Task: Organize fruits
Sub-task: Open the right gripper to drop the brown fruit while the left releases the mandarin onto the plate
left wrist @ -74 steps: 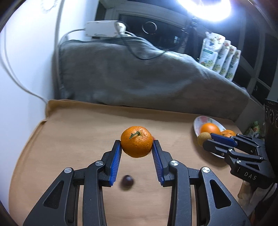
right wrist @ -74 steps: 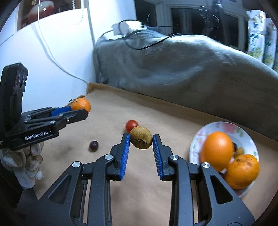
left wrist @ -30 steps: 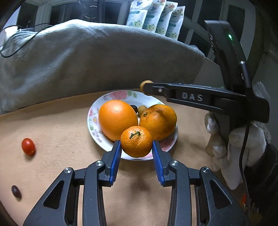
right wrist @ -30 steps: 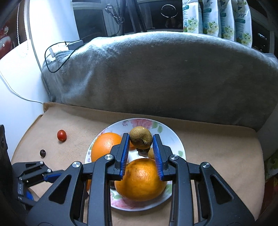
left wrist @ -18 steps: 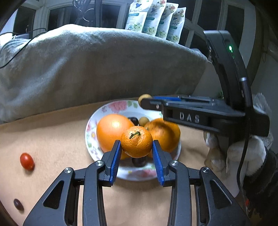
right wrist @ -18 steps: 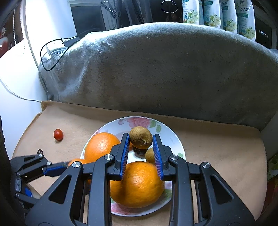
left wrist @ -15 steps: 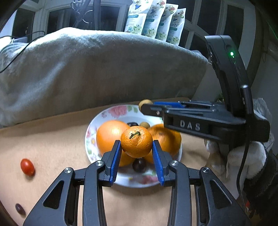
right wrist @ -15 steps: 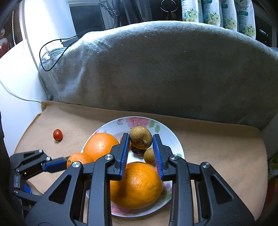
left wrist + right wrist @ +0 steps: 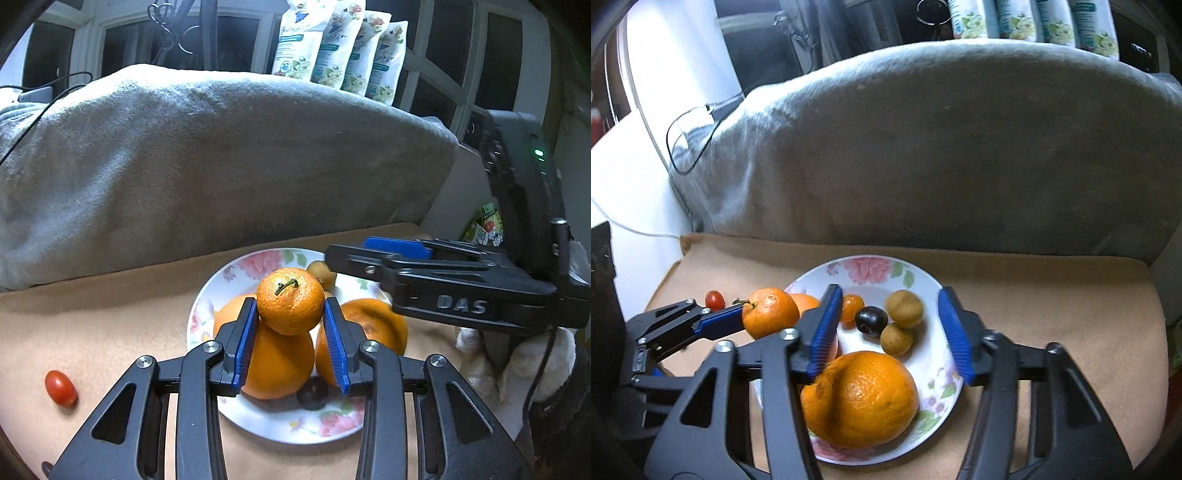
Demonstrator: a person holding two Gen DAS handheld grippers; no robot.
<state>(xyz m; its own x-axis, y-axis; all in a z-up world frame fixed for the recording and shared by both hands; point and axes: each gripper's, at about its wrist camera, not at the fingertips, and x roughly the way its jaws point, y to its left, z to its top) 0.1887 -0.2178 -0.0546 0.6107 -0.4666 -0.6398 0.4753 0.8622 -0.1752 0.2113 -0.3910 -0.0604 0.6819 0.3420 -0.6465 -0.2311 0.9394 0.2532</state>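
two grippers over one white floral-rimmed plate (image 9: 925, 277) on the tan table mat (image 9: 1052, 295).

far left on the mat, apart from the plate: small red cherry tomato (image 9: 61, 388).

left gripper (image 9: 291, 334): blue pads clenched on a small stemmed orange mandarin (image 9: 290, 301), held above the near-left part of the plate, over a large round orange (image 9: 277, 365). in the right wrist view the mandarin (image 9: 770, 313) sits at the plate's left rim.

on the plate, left to right: large round orange, small orange kumquat-like fruit (image 9: 851, 305), dark purple grape (image 9: 871, 320), two small tan-brown round fruits (image 9: 905, 308), one just nearer than the other, touching. lumpy large orange (image 9: 860, 398) at the near side. another dark grape (image 9: 313, 393) at the near edge between the two large oranges.

right gripper (image 9: 892, 334): released, jaws wide apart, nothing between them, hovering above the plate's middle.

grey plush blanket (image 9: 942, 147) along the far side of the mat.
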